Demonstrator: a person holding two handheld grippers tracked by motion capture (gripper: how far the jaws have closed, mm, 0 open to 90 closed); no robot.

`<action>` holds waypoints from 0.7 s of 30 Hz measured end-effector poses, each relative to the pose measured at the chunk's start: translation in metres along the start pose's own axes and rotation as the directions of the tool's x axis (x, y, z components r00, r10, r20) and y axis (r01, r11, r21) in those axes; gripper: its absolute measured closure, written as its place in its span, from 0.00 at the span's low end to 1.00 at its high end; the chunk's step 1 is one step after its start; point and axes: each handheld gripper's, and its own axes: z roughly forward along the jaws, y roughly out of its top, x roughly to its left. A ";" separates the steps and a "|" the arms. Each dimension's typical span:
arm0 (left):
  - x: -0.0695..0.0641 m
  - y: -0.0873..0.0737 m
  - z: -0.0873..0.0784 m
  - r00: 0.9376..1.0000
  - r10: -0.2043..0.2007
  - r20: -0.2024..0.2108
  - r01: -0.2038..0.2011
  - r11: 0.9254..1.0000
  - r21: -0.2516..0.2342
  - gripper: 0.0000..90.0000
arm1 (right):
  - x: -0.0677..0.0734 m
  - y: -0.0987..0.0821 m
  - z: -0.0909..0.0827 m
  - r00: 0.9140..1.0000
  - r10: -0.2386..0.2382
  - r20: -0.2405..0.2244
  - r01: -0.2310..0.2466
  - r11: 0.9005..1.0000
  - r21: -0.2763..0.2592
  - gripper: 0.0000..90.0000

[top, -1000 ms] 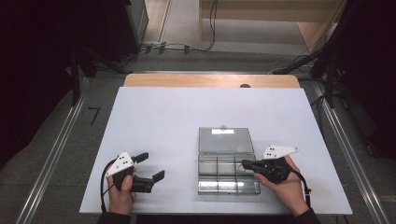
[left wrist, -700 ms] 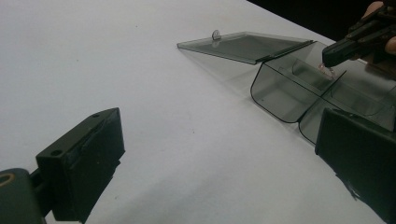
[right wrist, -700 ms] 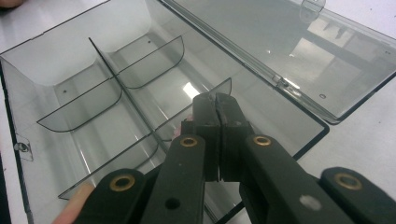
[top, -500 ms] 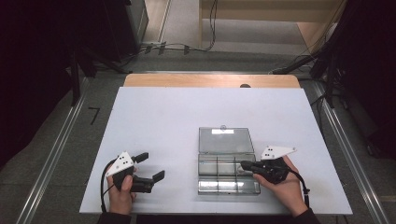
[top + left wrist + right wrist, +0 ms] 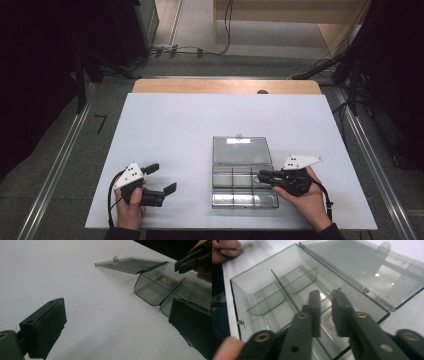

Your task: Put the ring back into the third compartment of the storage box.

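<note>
Small brass-coloured pieces (image 5: 328,319) lay on the floor of one compartment of the clear plastic organizer box (image 5: 244,192), which sat on the white table (image 5: 190,125) near the person's right hand, its lid (image 5: 241,149) folded flat behind it. The right gripper (image 5: 262,176) hung over that compartment with its tips just above the pieces; its jaws had just been opening to a narrow gap, and nothing sat between them, so it looked like a release. To finish the drop cleanly, the sensible course would be to lift straight up, keeping the tips clear of the thin curved dividers and checking that no piece clung to a pad. The left gripper (image 5: 162,180) rested on the table well apart from the box, jaws spread wide and empty.
</note>
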 end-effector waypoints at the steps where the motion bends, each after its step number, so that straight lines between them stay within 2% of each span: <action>1: 0.000 0.000 0.000 1.000 0.000 0.000 0.000 1.000 0.000 0.01 | 0.000 0.001 -0.001 1.000 -0.004 0.003 0.004 1.000 -0.010 0.74; 3: 0.000 0.000 0.000 1.000 0.001 -0.001 -0.001 1.000 0.002 0.01 | 0.001 0.002 -0.004 1.000 -0.004 0.014 0.005 1.000 -0.028 0.64; 6: 0.000 0.000 0.000 1.000 0.001 0.002 -0.001 1.000 0.000 0.01 | 0.002 0.004 -0.006 0.999 -0.009 0.040 0.010 0.999 -0.048 0.55; 21: 0.000 0.000 0.000 1.000 0.004 0.002 -0.004 1.000 0.003 0.01 | -0.006 0.007 -0.017 0.996 0.049 0.070 -0.043 0.995 -0.090 0.21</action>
